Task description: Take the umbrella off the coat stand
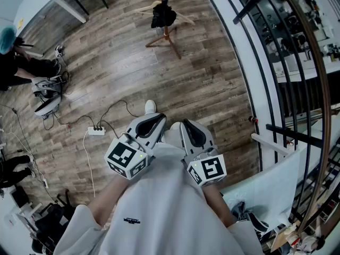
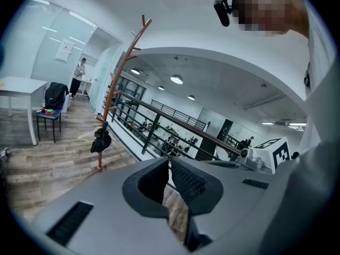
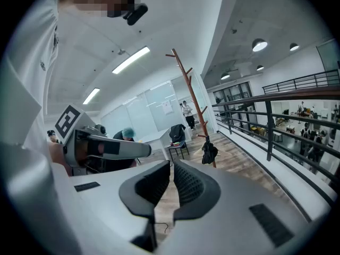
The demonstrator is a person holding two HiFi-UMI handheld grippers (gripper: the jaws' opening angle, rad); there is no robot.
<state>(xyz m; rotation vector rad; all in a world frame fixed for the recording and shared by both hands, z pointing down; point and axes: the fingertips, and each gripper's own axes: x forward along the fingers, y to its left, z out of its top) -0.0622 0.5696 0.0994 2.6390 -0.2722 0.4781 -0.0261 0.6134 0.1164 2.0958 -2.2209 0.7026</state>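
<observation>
While I held both tools low against my body, the left gripper (image 1: 158,118) had its jaws pressed together with nothing between them, only floorboards showing below the pads in the left gripper view. The right gripper (image 1: 188,124) sat just beside it, its jaws likewise drawn to a thin slit and empty. Both pointed forward and slightly down across the wooden floor (image 1: 202,84). The umbrella (image 1: 163,15), a black folded bundle, hung on the coat stand (image 1: 166,35) well ahead of me, low on the reddish-brown pole, far from either tool. A dark railing (image 3: 268,132) ran along my right side. A white power strip (image 1: 96,131) lay on the boards to my left, and a seated person (image 1: 16,62) was at the far left.
</observation>
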